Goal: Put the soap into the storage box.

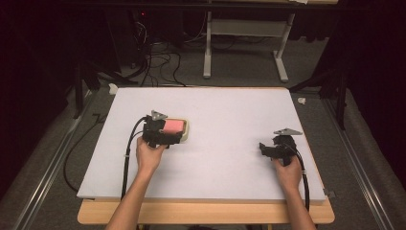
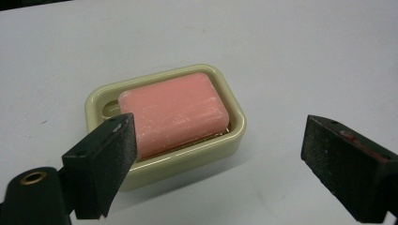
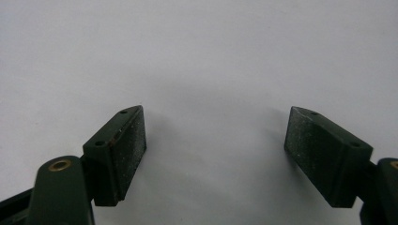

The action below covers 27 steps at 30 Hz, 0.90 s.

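A pink bar of soap (image 2: 173, 110) lies in a cream soap dish (image 2: 234, 133) on the white table top; in the high view the soap (image 1: 173, 126) and dish (image 1: 186, 130) sit left of centre. My left gripper (image 2: 218, 140) stands open just short of the dish, its jaws wide, the left jaw in front of the dish's near corner and nothing held. In the high view the left gripper (image 1: 160, 134) is right beside the dish. My right gripper (image 3: 216, 140) is open over bare table, seen at the right (image 1: 273, 149) in the high view.
The white board (image 1: 225, 110) rests on a wooden table whose front edge (image 1: 206, 213) shows below it. Cables trail from both grippers off the near side. Beyond the table are a grey floor, loose cables and a white frame leg (image 1: 207, 52).
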Each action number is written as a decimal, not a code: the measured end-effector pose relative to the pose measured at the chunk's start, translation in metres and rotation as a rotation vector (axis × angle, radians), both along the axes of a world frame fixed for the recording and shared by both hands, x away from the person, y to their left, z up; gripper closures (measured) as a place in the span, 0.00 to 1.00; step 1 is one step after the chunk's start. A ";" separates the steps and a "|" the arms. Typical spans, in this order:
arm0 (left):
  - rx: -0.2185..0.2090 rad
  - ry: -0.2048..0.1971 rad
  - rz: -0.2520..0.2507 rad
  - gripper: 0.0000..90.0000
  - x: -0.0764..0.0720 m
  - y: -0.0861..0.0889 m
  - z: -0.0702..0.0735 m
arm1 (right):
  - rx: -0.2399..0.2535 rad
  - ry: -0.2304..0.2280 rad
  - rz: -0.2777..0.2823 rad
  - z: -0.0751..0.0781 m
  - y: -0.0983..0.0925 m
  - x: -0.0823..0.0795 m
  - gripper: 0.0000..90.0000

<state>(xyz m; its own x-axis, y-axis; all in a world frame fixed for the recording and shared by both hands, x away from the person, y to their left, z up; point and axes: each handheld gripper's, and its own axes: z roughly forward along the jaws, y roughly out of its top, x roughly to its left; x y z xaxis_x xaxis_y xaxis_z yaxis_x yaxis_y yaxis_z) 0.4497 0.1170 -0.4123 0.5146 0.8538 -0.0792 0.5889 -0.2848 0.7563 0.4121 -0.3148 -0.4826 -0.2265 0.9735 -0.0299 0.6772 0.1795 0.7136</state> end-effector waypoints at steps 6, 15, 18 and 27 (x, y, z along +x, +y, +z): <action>-0.009 -0.006 -0.012 0.13 -0.008 0.003 0.002 | 0.000 0.000 -0.001 0.000 0.000 0.000 0.24; -0.013 -0.029 -0.006 0.15 -0.020 0.013 -0.002 | 0.002 0.001 -0.002 0.000 0.000 0.000 0.24; -0.020 -0.030 -0.004 0.15 -0.023 0.016 -0.003 | 0.001 0.000 -0.001 0.000 0.000 0.000 0.24; -0.040 -0.038 0.003 0.15 -0.033 0.026 -0.004 | 0.001 0.000 -0.001 0.000 0.000 0.000 0.24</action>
